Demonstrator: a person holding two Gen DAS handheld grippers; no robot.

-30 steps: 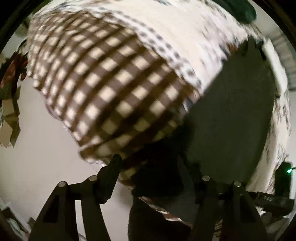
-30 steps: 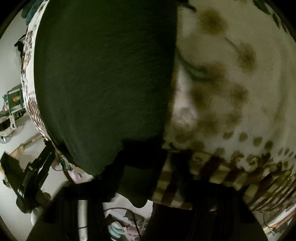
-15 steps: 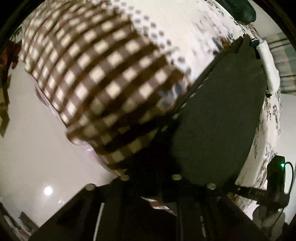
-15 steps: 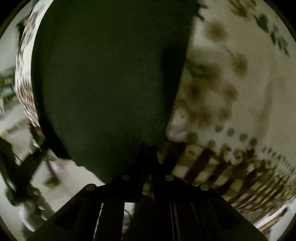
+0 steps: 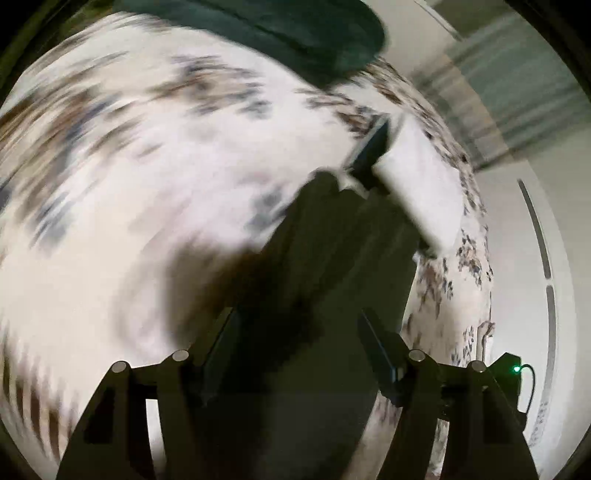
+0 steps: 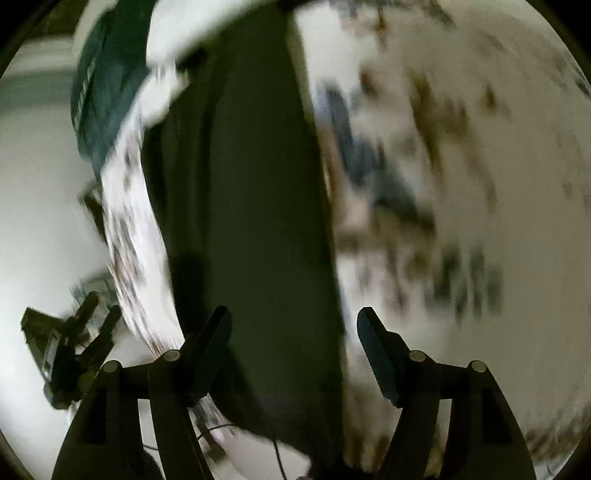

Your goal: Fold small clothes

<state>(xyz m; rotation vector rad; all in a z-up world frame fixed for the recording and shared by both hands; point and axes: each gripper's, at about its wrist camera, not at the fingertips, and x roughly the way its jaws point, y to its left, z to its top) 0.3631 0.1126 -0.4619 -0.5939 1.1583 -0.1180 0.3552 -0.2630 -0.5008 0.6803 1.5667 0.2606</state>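
Note:
A dark green, nearly black small garment (image 5: pixel 332 266) lies folded into a long strip on a white bedspread with brown and blue blotches (image 5: pixel 155 155). In the right wrist view the garment (image 6: pixel 266 206) runs as a tall dark band up the middle. My left gripper (image 5: pixel 299 332) is open, its fingers spread on either side of the garment's near end. My right gripper (image 6: pixel 293 328) is open too, fingers apart over the strip's near end. Both views are motion blurred. The left gripper (image 6: pixel 74 343) shows at the lower left of the right wrist view.
A teal folded cloth (image 5: pixel 280 33) lies at the far end of the bedspread, also in the right wrist view (image 6: pixel 107 85). A white folded piece (image 5: pixel 421 192) lies beside the garment's far end. Pale wall and floor surround the bed.
Both grippers were shut on the dark garment's edge half a second ago and have opened and let it go. The checked part of the bedspread has slid out of view.

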